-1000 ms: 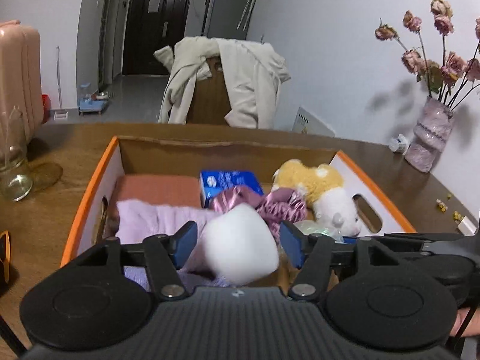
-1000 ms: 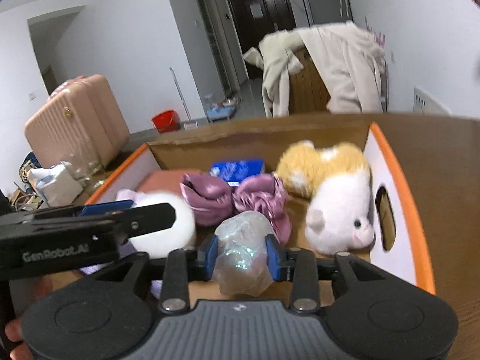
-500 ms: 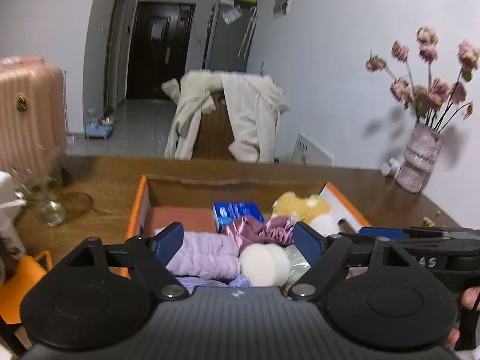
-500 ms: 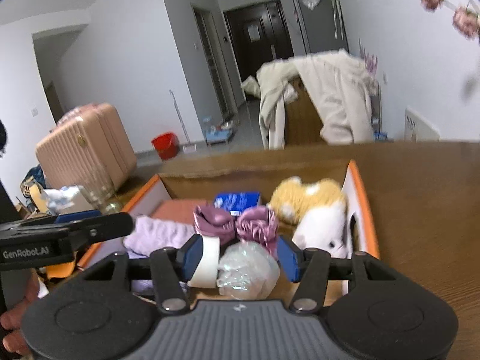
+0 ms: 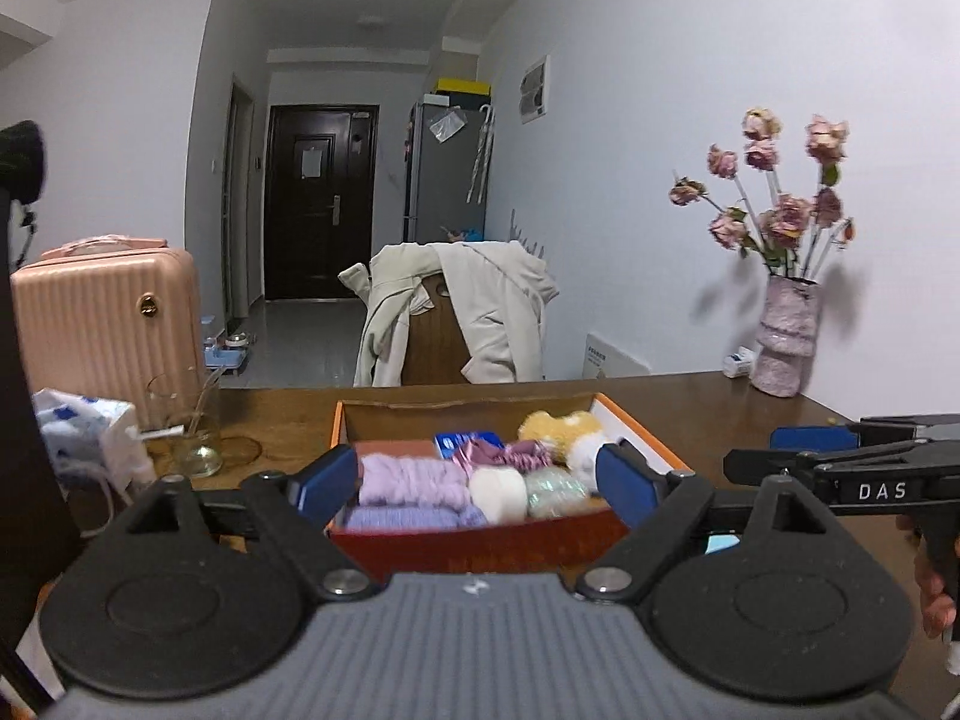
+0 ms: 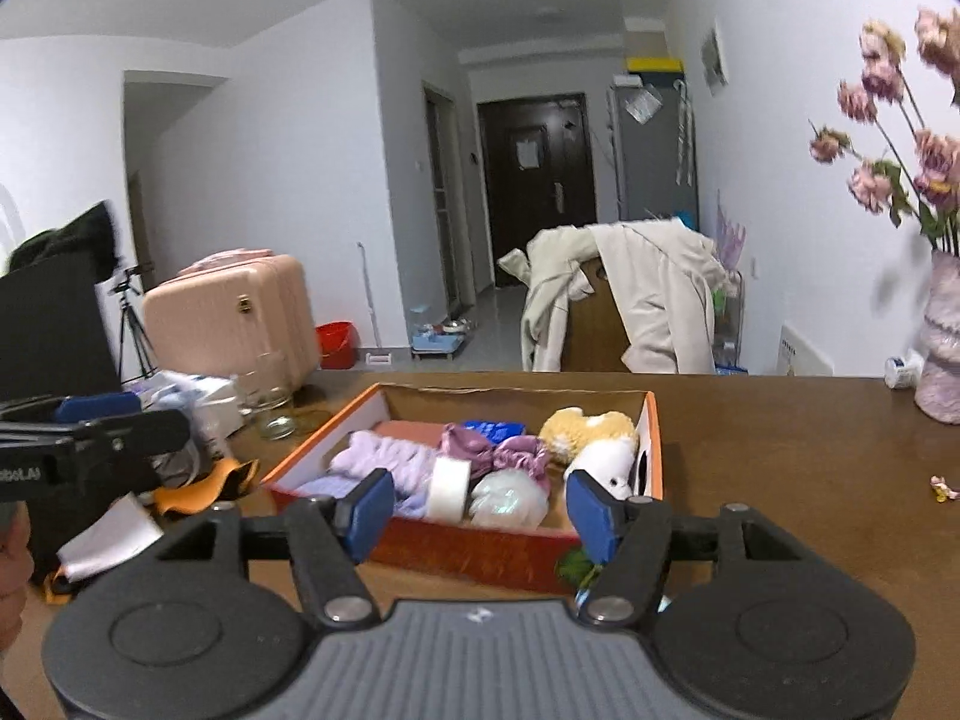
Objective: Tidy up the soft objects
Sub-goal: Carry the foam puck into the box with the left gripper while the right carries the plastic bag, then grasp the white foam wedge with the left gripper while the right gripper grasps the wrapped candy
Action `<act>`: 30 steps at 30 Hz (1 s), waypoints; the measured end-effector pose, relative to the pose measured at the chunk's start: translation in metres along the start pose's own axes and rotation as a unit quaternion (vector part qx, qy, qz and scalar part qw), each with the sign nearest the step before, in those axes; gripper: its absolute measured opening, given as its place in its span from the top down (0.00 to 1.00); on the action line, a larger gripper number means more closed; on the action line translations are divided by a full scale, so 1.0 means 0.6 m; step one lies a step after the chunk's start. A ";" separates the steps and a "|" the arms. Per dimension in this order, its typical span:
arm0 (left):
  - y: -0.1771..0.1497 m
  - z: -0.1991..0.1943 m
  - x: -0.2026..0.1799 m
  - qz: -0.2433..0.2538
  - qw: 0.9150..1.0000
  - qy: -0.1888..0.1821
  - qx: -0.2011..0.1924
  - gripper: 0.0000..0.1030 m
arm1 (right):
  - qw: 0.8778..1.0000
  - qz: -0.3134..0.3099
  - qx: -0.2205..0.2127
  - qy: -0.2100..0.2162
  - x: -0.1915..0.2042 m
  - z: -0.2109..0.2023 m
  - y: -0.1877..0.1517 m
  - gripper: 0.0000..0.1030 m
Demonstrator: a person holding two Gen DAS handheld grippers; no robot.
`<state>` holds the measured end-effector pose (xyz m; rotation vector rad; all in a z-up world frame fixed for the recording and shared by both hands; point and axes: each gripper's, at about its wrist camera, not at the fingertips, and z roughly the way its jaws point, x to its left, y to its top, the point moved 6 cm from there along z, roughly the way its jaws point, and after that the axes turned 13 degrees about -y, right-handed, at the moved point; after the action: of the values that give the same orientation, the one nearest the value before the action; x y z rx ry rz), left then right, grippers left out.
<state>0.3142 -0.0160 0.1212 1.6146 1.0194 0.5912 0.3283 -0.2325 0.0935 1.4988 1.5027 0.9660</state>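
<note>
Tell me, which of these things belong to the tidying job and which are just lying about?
Job: box, lilac cloth, white roll, shiny bundle, purple scrunchie, plush toy.
Lying about: suitcase, vase, glass jar, coat.

"DAS" on right tool (image 5: 840,468)

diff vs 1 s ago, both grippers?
Left gripper let go of the white puff; right gripper let go of the iridescent bundle. Both now lie in the box. Jaws opening, both grippers pulled back. Other contents unchanged.
</note>
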 end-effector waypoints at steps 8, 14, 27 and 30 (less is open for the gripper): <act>-0.093 -0.104 -0.055 -0.014 1.000 -0.001 0.004 0.14 | 1.000 -0.014 -0.014 -0.001 0.031 -0.123 -0.085 0.33; -0.157 -0.147 -0.082 -0.014 1.000 -0.003 0.013 0.14 | 1.000 -0.008 -0.015 -0.002 0.044 -0.169 -0.125 0.33; -0.200 -0.092 -0.064 -0.035 0.998 -0.027 0.036 0.14 | 1.000 0.000 0.003 -0.006 0.047 -0.131 -0.135 0.33; -0.204 -0.035 -0.059 -0.032 0.997 -0.030 0.061 0.14 | 0.999 0.017 0.026 -0.007 0.036 -0.091 -0.137 0.33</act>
<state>0.2409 -0.0291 0.0155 1.6899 1.0763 0.4416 0.2454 -0.2113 0.0398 1.5689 1.5077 0.9414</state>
